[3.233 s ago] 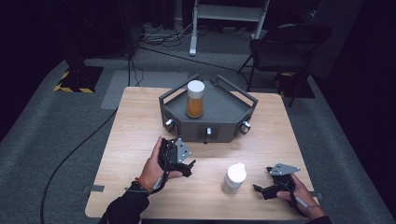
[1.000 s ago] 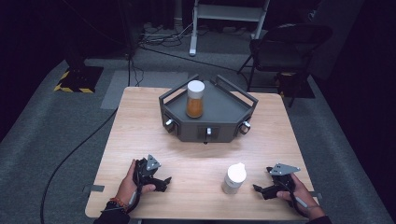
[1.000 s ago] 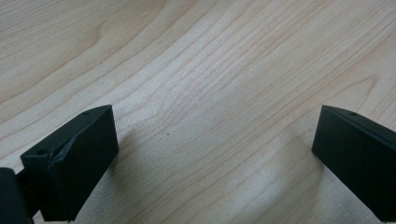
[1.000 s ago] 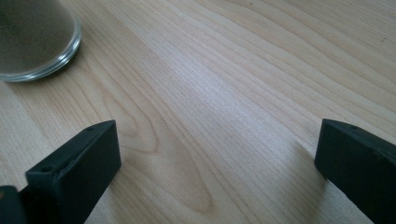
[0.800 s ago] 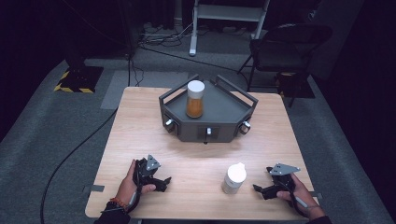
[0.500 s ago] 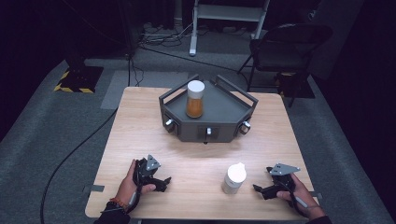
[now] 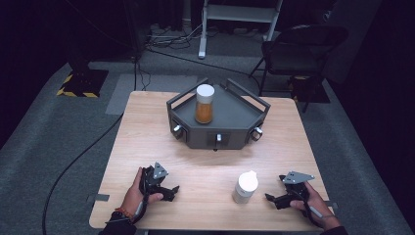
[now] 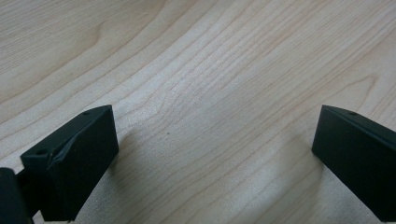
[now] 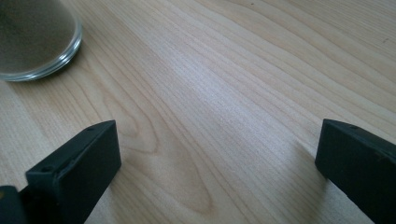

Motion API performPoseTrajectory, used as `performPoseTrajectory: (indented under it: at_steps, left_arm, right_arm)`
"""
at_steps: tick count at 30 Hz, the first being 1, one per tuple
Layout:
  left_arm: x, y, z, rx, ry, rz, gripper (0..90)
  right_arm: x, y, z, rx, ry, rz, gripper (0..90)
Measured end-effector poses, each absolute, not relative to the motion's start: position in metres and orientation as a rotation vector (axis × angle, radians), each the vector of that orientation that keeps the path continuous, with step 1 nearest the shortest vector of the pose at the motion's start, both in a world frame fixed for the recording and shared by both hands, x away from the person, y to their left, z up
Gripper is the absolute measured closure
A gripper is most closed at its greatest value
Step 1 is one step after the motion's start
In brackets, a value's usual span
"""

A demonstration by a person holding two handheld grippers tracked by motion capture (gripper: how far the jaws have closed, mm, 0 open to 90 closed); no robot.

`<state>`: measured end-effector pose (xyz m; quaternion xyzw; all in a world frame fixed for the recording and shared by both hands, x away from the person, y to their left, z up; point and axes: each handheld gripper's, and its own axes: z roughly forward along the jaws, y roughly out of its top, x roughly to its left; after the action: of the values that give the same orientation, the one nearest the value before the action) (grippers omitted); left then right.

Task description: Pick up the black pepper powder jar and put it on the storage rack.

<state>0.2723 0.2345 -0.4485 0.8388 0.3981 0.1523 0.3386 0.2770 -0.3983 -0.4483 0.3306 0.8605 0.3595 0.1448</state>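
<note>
Left gripper (image 7: 169, 192), held in the person's left hand (image 7: 134, 196), rests low on the near left part of the wooden table (image 7: 147, 137); in the left gripper view its jaws stand wide apart over bare wood, holding nothing. Grey tray (image 7: 230, 120) with raised handles sits at the far middle of the table; an amber jar (image 7: 204, 104) with a white lid stands upright on it. White-capped bottle (image 7: 244, 187) stands upright on the near table, right of centre, well apart from the tray. Right gripper (image 7: 274, 199), in the right hand (image 7: 308, 203), lies just beside the bottle; its jaws are spread wide and empty, with the bottle's glass base (image 9: 35, 39) at the upper left of the right gripper view.
</note>
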Motion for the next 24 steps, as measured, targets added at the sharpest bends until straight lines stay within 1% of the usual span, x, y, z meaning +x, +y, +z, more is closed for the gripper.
performPoseTrajectory:
  at_steps: [15,20,24]
  left_arm:
    - [0.2731,0.2349,-0.4483,2.189,1.030,0.396,0.4]
    - [0.2731,0.2349,-0.4484,2.189,1.030,0.396,0.4]
    - [0.2731,0.2349,-0.4484,2.188,1.030,0.396,0.4]
  right_arm:
    - [0.2758,-0.3974,-0.4482,0.958,2.473,1.033,0.0]
    - [0.2716,-0.3955,-0.4481,0.942,2.460,1.026,1.3]
    - [0.2683,-0.3987,-0.4476,0.954,2.435,1.084,1.5]
